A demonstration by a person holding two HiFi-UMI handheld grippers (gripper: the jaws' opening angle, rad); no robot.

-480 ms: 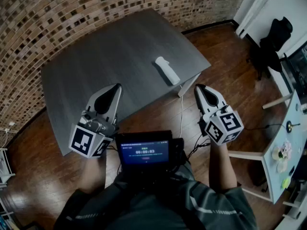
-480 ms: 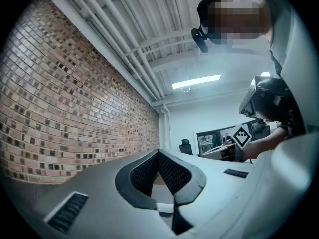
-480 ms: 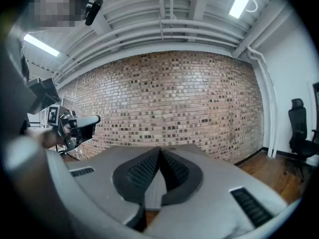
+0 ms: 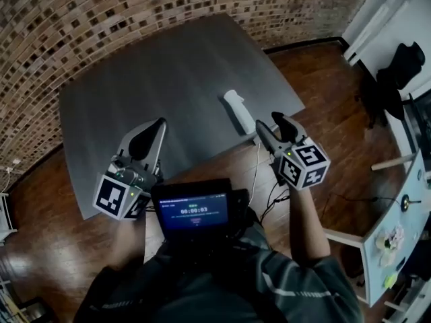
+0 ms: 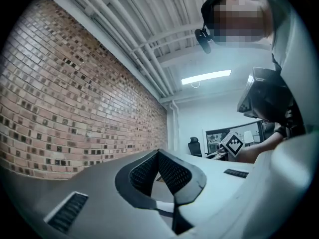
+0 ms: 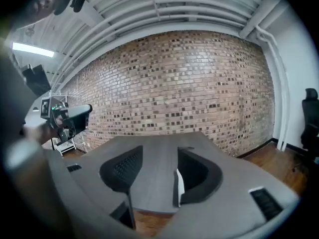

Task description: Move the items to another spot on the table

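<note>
A white oblong item lies on the grey table near its right front corner. My right gripper hovers just right of and in front of that item, at the table's edge, open with nothing between its fingers. In the right gripper view the right gripper looks across the table, and only a white sliver of the item shows beside the right jaw. My left gripper hangs over the table's front edge, shut and empty; the left gripper points up at the brick wall.
A small screen sits at the person's chest between the two grippers. A cable hangs below the table's corner over the wooden floor. A white side table and a black chair stand at the right.
The right gripper has moved left and forward, closer to the white item, and its jaws now stand apart. The left gripper has stayed where it was.
</note>
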